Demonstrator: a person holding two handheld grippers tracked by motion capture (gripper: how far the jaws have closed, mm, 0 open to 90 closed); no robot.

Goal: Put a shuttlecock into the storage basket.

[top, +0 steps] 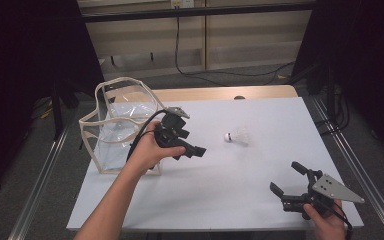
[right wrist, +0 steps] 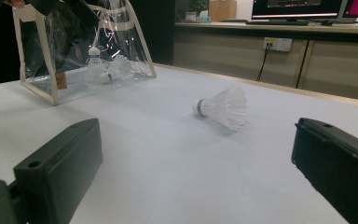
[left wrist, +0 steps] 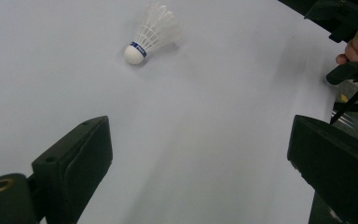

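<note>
Print on the shuttlecock band

A blue band with small white lettering is seen round the cork of the shuttlecock (left wrist: 151,33) lying on the table (left wrist: 205,140), but the letters are too small and blurred to be read. A small brown tag (right wrist: 61,80) on the clear bag (right wrist: 81,51) carries nothing that can be made out.

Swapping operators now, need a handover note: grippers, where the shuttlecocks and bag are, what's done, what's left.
Left gripper: open, empty, held in front of the clear bag, jaws aimed at the loose shuttlecock.
Right gripper: open, empty, near the table's front right corner.
Loose shuttlecock: on its side mid-table, touching neither gripper.
Bag: standing at the table's left, top open, two shuttlecocks inside.
Done: two bagged, by the look of it.
Left: probably grab the loose one and drop it in the bag.
</note>
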